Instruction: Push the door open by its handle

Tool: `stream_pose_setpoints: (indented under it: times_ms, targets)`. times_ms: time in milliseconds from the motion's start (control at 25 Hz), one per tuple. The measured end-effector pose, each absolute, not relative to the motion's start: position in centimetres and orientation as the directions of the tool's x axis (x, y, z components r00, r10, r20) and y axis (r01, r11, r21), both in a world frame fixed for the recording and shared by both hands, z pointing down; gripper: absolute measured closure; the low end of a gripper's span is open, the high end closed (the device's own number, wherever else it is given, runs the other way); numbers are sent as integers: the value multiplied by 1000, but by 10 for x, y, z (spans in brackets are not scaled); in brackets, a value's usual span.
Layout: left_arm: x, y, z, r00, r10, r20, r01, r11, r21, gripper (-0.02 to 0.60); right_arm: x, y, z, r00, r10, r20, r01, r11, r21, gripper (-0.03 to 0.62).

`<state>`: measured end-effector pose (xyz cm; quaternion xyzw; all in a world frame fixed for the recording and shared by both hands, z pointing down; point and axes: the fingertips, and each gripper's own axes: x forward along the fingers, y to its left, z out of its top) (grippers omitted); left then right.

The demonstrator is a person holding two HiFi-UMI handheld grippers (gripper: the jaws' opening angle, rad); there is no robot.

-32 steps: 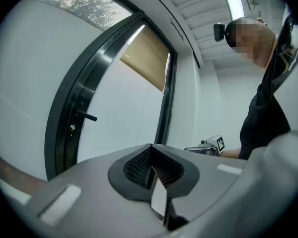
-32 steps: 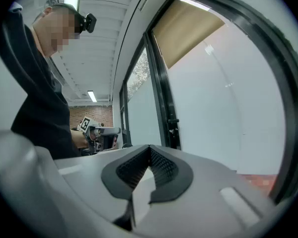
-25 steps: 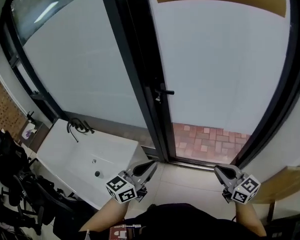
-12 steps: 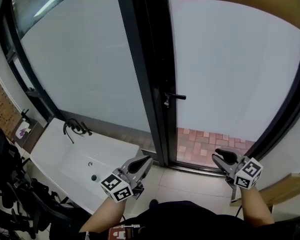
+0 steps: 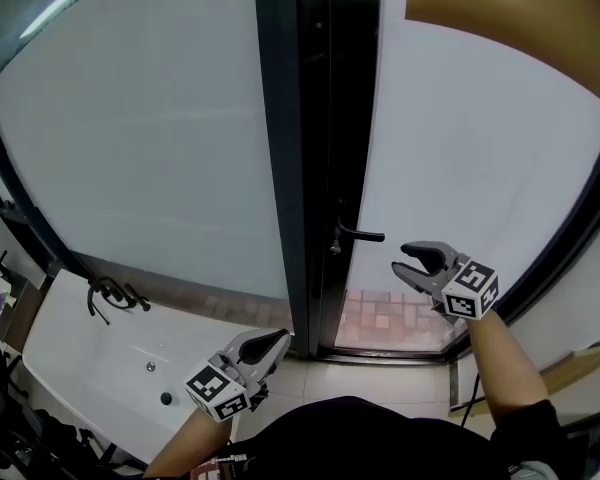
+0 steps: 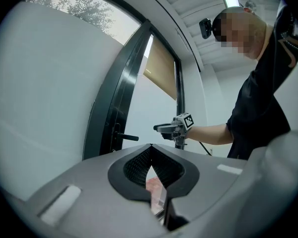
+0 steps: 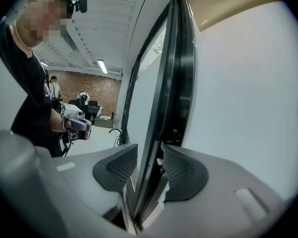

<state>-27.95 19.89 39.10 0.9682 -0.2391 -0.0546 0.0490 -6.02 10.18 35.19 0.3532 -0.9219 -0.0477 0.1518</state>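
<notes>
One black metal lever handle [image 5: 365, 235] sits on the black-framed frosted glass door [image 5: 480, 148]; two grippers are near it. The right gripper [image 5: 401, 260] hangs just right of the handle's tip, not touching it, with open air between them. Its jaws have just been opening and grip nothing. The left gripper [image 5: 278, 340], well below and left of the handle, has its jaws together.

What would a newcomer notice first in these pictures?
The tall dark door frame splits the pale glass down the middle, its black handle sticking out rightward. Just right of it hangs the right gripper; its jaws have just been opening, with nothing between them. Lower left, the shut left gripper is near a white sink.
</notes>
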Motion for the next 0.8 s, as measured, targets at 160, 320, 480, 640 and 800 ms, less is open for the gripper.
stream_pose_setpoints:
  times_ms: [160, 320, 480, 640, 800]
  targets:
    - [-272, 173, 399, 869, -488, -83, -474, -869, 144, 581, -74, 53, 362, -730, -621, 286, -573, 784, 238, 444]
    - [-254, 141, 418, 826, -559, -66, -548, -826, 135, 581, -87, 16, 402, -768, -518, 378, -454, 855, 249, 444]
    - [-242, 99, 405, 751, -657, -64, -647, -752, 127, 581, -104, -11, 421, -780, -387, 491, -309, 922, 235, 444]
    - [-233, 77, 394, 689, -719, -93, -706, -694, 139, 581, -118, -22, 421, -808, -287, 514, -227, 957, 178, 459]
    - [-235, 64, 393, 687, -721, -93, -708, -693, 139, 581, -126, -25, 422, -821, -248, 515, -240, 967, 83, 480]
